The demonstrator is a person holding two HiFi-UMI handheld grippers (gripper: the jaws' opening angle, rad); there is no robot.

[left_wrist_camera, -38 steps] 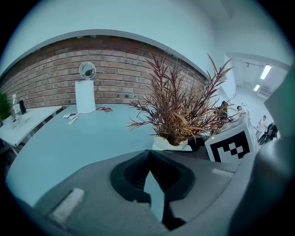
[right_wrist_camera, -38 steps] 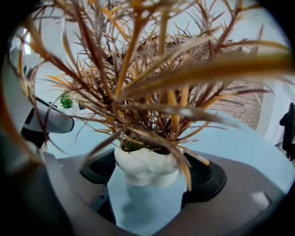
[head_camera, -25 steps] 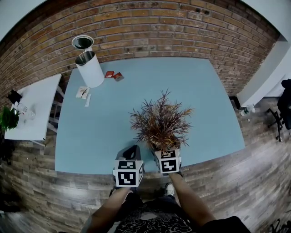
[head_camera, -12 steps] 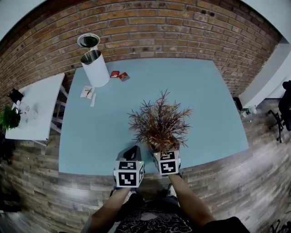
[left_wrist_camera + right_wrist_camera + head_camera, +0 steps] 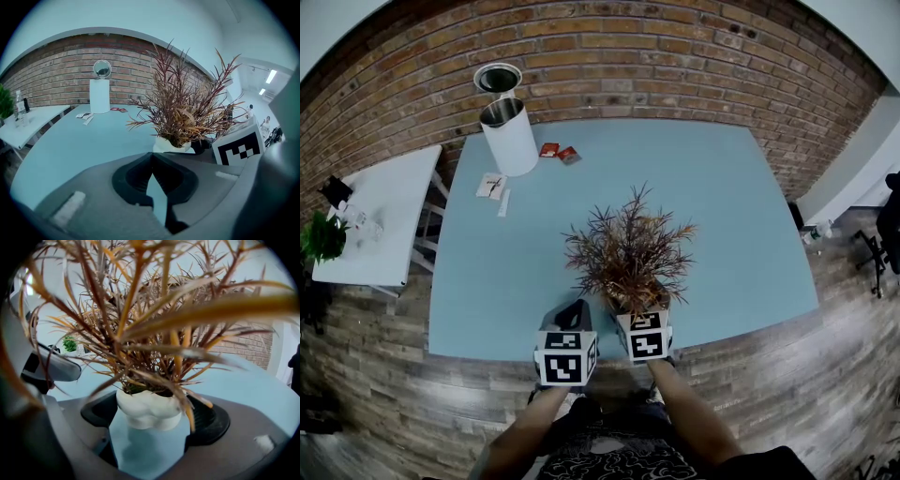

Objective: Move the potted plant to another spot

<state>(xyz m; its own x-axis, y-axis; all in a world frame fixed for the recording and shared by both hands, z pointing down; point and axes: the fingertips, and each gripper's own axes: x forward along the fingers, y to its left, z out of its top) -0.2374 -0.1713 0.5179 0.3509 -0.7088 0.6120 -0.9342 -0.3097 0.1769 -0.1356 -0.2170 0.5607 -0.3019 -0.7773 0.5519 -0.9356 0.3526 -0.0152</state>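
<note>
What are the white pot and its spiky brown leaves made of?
The pot looks like ceramic or plaster: plain white and matte, with smooth, lumpy bulges. The leaves are thin, stiff, reddish-brown straps. They could be dried or plastic, and I cannot tell which.

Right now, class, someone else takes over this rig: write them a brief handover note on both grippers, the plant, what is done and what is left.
Left gripper: jaws together, empty, beside the plant.
Right gripper: shut on the white pot of the potted plant.
Plant: upright, over the blue table near its front edge.
Done: pot gripped.
To do: carry it to another spot, set it down, release.
</note>
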